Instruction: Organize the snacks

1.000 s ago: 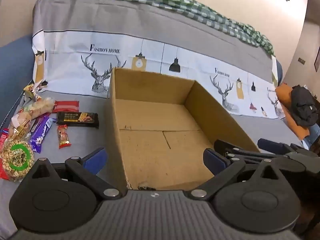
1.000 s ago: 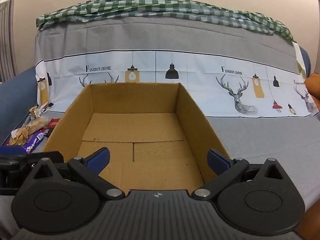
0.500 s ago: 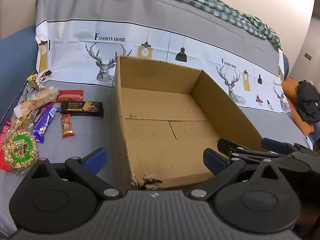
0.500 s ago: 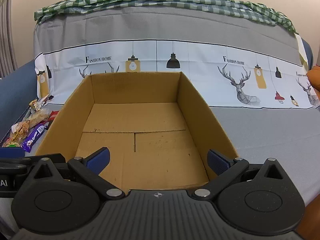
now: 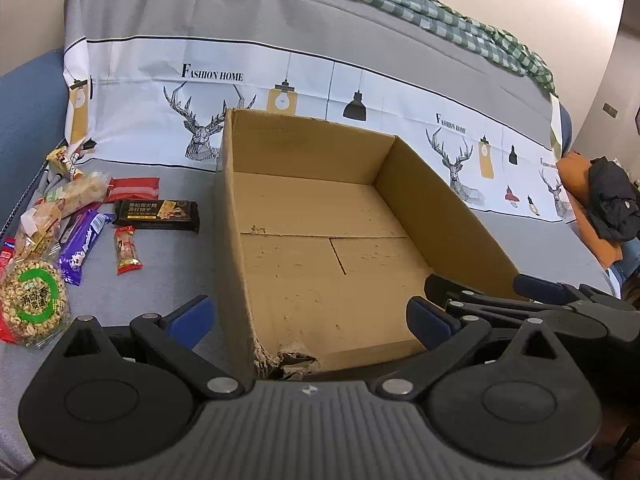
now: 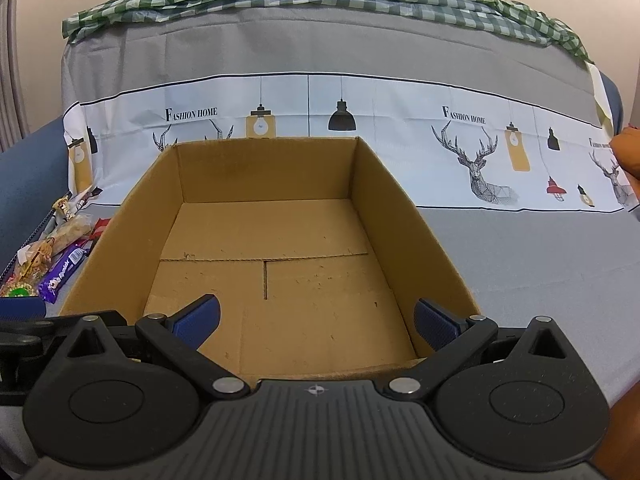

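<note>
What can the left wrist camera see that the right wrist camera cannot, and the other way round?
Only the left wrist view shows the black rectangular biscuit packet, the small red snack bar, the box's torn near corner and the right gripper, open. Only the right wrist view shows the whole green checked cloth. Both show the empty brown cardboard box, the purple chocolate wrapper and the deer-print cover.

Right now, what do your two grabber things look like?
Both tools look alike. The left tool and right tool are black plastic with a ribbed grey front, two round discs, silver rivets on the slanted links, and blue ridged pads on the fingertips. A small compass-like mark sits in the middle. No cables or sleeves show.
</note>
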Available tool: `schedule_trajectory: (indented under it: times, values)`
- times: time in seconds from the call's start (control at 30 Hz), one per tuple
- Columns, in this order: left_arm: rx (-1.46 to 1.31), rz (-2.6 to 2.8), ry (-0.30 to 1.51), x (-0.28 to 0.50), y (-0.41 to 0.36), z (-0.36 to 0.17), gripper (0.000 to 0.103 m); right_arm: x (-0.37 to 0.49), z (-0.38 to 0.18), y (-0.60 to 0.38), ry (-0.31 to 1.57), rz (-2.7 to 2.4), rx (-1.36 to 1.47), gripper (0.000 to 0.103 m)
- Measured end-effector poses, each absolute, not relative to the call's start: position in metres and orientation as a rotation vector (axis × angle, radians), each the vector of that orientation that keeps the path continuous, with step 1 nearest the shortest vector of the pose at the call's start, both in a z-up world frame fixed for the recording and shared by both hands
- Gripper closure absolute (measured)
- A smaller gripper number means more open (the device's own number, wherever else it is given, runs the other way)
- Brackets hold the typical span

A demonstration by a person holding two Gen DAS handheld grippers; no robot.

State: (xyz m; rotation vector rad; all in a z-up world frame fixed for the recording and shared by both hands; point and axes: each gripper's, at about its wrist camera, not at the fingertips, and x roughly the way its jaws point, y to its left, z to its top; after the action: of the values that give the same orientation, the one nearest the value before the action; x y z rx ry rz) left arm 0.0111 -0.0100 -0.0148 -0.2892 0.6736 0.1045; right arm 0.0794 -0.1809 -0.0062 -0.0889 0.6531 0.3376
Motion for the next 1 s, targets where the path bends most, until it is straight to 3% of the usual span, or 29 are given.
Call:
schedule_trajectory:
  times: [0.37, 0.47, 0.57, 0.73, 0.83, 1.0]
  values:
    - [-0.263, 0.079, 0.630, 0.009, -0.015, -0.012, 0.001, 0.078, -0.007, -0.180, 0.643, 0.351, -0.088, 0.010]
    - [-0.262, 0.053, 0.611, 0.007, -0.015, -0.009, 0.007, 0.077, -0.007, -0.180, 0.633, 0.358, -0.086, 0.017]
    - [-0.252, 0.020, 0.613, 0.006, -0.015, -0.008, 0.025, 0.076, -0.005, -0.178, 0.623, 0.374, -0.079, 0.028]
    - [-0.331, -0.087, 0.646, 0.004, 0.009, 0.001, 0.065, 0.074, -0.002, -0.174, 0.626, 0.414, -0.045, 0.053]
    - [-0.371, -0.148, 0.676, 0.010, 0.043, 0.018, 0.072, 0.073, 0.002, -0.168, 0.633, 0.452, 0.000, 0.057]
    - [-0.380, -0.193, 0.668, 0.022, 0.117, 0.036, 0.072, 0.061, 0.009, -0.146, 0.613, 0.543, 0.016, 0.056]
